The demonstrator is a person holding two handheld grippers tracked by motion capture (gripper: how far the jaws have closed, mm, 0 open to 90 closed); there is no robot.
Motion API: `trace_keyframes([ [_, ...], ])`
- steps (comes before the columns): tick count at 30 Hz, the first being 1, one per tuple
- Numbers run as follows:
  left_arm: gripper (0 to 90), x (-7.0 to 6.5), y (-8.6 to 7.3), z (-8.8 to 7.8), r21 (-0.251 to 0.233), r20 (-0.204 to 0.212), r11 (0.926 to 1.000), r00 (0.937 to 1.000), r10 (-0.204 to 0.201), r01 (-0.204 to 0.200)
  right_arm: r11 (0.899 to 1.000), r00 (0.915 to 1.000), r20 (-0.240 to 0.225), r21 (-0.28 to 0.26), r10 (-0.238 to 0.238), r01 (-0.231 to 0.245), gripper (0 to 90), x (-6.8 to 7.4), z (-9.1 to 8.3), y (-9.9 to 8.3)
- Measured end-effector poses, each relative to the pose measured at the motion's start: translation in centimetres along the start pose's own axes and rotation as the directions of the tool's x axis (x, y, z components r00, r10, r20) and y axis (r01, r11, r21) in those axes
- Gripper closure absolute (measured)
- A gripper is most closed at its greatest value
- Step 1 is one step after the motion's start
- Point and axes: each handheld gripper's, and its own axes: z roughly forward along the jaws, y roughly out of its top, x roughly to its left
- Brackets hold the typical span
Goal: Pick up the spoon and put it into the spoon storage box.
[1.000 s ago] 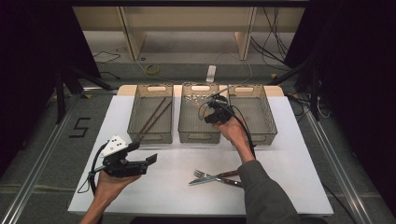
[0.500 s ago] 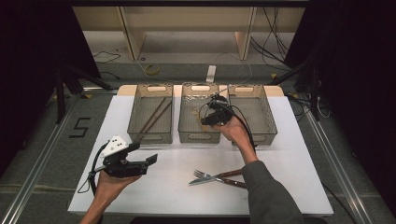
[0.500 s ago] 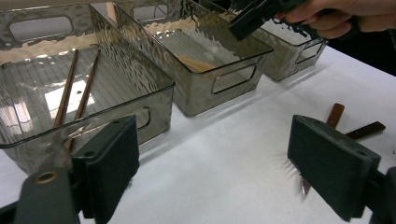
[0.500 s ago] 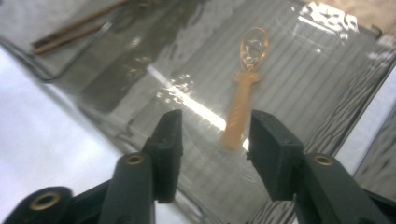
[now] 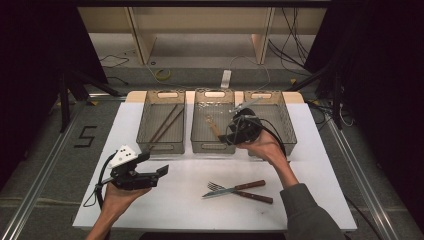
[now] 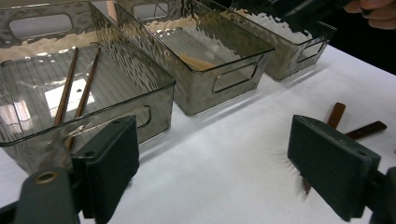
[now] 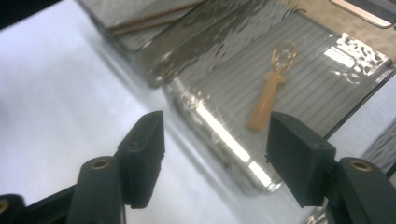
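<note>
- Compared with the earlier high view, the right gripper is sitting slightly nearer the person, over the front wall of the middle bin; its jaws have just been opening and are now standing wide, with nothing between them.
- The wooden spoon is lying flat on the middle bin's floor; in the high view its long axis is running from 11 to 5 o'clock, though which end is the bowl is hard to make out there.
- The left gripper is resting unchanged at 8 o'clock on the desk, jaws wide and empty.
- The fork and knife are lying crossed at 5 o'clock.
- The chopsticks are lying in the left bin.
- The right gripper is hiding part of the right bin.
</note>
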Motion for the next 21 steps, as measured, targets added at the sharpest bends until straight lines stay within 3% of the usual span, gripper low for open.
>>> trace_keyframes([
  [5,15.9,0.1,0.0,0.0,0.003,-0.002,1.0,1.0,0.0,0.0,0.999,0.9985,-0.016,0.006,-0.052,0.052,34.4,1.0,-0.8,-1.5],
  [21,15.9,0.1,0.0,0.0,-0.011,0.005,0.9999,1.0,-0.004,0.004,0.997,0.9976,-0.02,-0.029,-0.067,0.066,28.5,2.6,-2.7,-5.4],
])
